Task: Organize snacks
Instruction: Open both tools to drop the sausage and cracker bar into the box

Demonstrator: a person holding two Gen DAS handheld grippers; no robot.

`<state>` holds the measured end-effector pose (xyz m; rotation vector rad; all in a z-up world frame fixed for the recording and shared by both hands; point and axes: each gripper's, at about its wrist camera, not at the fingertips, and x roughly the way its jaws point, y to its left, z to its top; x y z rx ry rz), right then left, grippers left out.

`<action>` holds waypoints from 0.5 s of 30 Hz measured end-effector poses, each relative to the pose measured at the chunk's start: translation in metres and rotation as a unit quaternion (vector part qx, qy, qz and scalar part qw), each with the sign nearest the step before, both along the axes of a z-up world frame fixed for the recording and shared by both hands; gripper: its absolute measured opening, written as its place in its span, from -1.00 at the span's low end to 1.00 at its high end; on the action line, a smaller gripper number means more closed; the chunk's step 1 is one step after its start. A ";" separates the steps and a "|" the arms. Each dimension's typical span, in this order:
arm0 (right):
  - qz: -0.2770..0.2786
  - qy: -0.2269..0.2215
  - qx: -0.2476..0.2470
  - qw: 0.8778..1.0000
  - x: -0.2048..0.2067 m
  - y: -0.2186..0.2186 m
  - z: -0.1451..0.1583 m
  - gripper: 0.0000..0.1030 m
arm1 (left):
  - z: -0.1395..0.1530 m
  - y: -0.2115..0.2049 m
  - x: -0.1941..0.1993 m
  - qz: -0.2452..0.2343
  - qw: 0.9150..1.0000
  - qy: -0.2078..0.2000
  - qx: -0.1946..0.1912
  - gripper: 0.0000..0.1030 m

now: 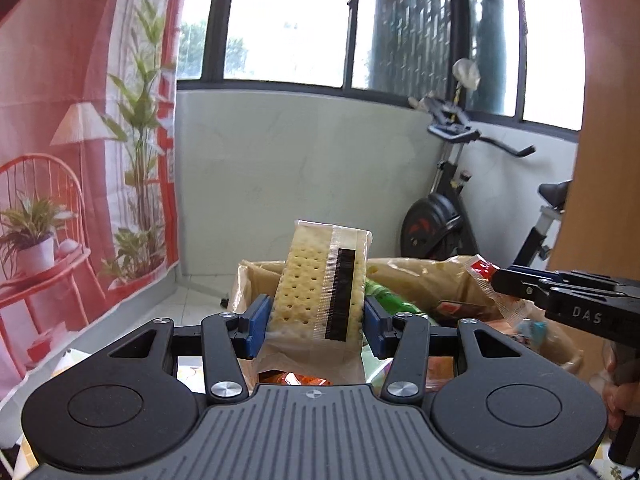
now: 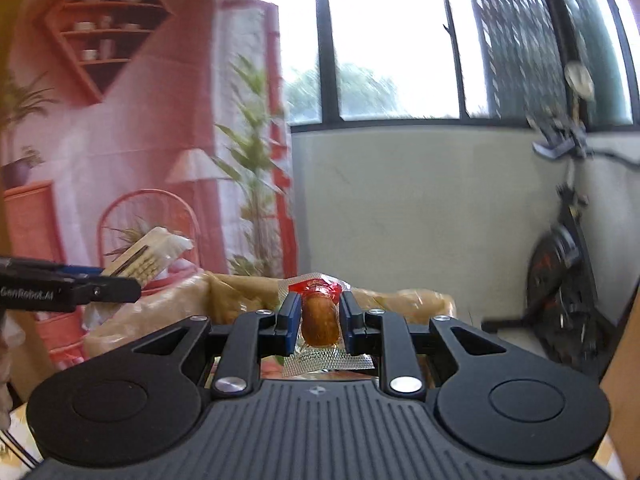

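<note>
Mid-carry above the brown paper bag [image 1: 420, 276]: left claw [image 1: 316, 320] clamped on cracker pack [image 1: 320, 280], right claw [image 2: 319, 320] pinched on sausage packet [image 2: 319, 316]; next, sorting places needed.

Seen from the left wrist, the left claw [image 1: 318, 322] is filled by the cracker pack [image 1: 320, 280], so nothing passes between its pads. At twelve o'clock, just beyond, the open tan bag [image 1: 404, 270] crowded with snacks blocks the low path; above its rim the air is free up to the pale wall [image 1: 300, 168]. At three o'clock the right claw [image 1: 498, 280], closed on a red-topped sachet [image 1: 482, 270], bars the way. At two o'clock an exercise bike [image 1: 452, 216] stands well apart. At nine o'clock the printed curtain [image 1: 80, 160] closes that side.
</note>
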<state>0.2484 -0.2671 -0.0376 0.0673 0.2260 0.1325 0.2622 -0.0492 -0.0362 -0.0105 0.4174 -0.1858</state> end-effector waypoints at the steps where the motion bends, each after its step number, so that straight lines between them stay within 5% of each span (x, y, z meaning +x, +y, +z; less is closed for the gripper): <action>1: -0.003 0.008 0.016 1.000 0.007 -0.004 -0.001 -0.56 | -0.002 -0.001 0.005 0.002 1.000 0.007 0.003 0.00; 6: -0.020 0.046 0.049 0.998 0.018 -0.016 -0.006 -0.54 | -0.010 -0.002 0.018 0.003 0.999 0.049 0.017 0.01; 10: -0.038 0.051 0.032 0.997 0.011 -0.014 -0.003 -0.27 | -0.007 0.001 0.010 0.002 0.999 0.044 0.028 0.12; 15: -0.039 0.042 0.011 0.998 -0.008 -0.009 0.005 -0.21 | 0.004 0.005 -0.002 0.006 0.999 0.042 0.024 0.20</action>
